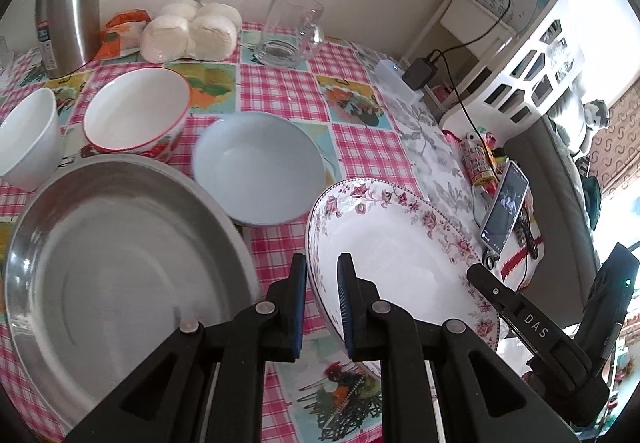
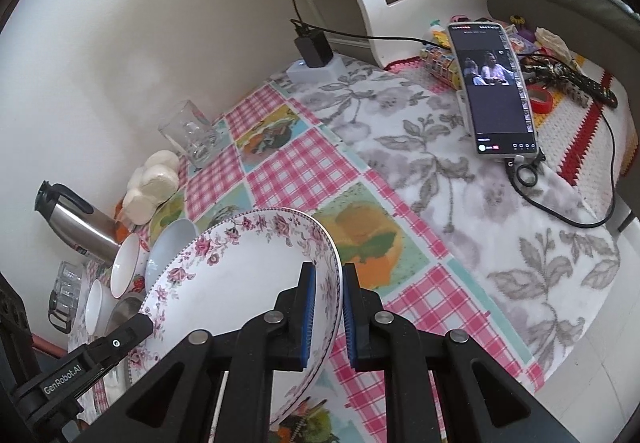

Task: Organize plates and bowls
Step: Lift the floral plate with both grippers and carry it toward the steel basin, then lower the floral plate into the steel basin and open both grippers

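A white plate with a pink floral rim (image 1: pixel 400 255) (image 2: pixel 240 283) hangs tilted over the checked tablecloth, held from two sides. My left gripper (image 1: pixel 322 267) is shut on its near left rim and shows as a black finger (image 2: pixel 144 323) in the right wrist view. My right gripper (image 2: pixel 328 275) is shut on the opposite rim, and its tip (image 1: pixel 476 273) reaches in from the right. Left of the plate lies a wide steel dish (image 1: pixel 120 263). Behind it stand a pale blue bowl (image 1: pixel 256 167), a red-rimmed bowl (image 1: pixel 136 111) and a white bowl (image 1: pixel 28 135).
Against the wall stand a steel thermos (image 1: pixel 68 3), a bag of white buns (image 1: pixel 192 31) and a glass mug (image 1: pixel 288 31). To the right a phone (image 2: pixel 492 87) leans on a stand with its cable trailing, beside a white shelf (image 1: pixel 520 55) and a charger (image 2: pixel 314 49).
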`<state>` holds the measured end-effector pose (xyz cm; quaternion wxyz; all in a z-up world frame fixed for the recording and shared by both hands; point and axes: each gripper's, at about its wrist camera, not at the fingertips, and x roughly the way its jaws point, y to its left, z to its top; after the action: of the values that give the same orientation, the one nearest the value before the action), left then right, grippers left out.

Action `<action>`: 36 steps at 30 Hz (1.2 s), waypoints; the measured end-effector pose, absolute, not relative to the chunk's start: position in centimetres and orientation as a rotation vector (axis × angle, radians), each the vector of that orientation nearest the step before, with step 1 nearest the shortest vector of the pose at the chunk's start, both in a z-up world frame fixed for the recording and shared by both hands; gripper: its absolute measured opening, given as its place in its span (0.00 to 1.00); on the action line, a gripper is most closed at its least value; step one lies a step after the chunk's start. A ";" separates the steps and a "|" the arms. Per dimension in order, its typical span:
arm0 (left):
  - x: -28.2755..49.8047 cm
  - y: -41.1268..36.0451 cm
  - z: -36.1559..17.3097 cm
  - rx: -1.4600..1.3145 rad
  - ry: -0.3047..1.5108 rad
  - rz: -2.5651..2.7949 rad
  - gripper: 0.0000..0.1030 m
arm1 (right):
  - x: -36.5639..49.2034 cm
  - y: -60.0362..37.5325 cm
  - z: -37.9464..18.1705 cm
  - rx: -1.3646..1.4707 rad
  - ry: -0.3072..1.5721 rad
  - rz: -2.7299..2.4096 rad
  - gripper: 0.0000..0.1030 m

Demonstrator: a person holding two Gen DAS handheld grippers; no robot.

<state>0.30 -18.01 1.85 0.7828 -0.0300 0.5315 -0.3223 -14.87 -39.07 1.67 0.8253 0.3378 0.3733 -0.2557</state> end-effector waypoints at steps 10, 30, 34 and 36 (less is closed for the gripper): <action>1.7 -13.8 3.0 -0.107 1.123 -0.647 0.15 | -12.5 -35.5 2.7 0.658 0.796 -0.498 0.13; 5.3 -2.7 3.9 -0.237 1.083 -0.514 0.15 | -6.1 -25.6 3.7 0.537 0.832 -0.356 0.13; 5.7 -1.0 3.8 -0.254 1.082 -0.490 0.15 | -5.1 -23.8 3.4 0.512 0.851 -0.331 0.13; 5.7 -0.1 3.8 -0.261 1.081 -0.478 0.15 | -4.7 -23.1 3.3 0.498 0.861 -0.322 0.13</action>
<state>5.74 -0.14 3.80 0.8223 -0.1229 0.5081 -0.2247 -4.72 -23.06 3.29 0.8665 0.2380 0.4111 -0.1537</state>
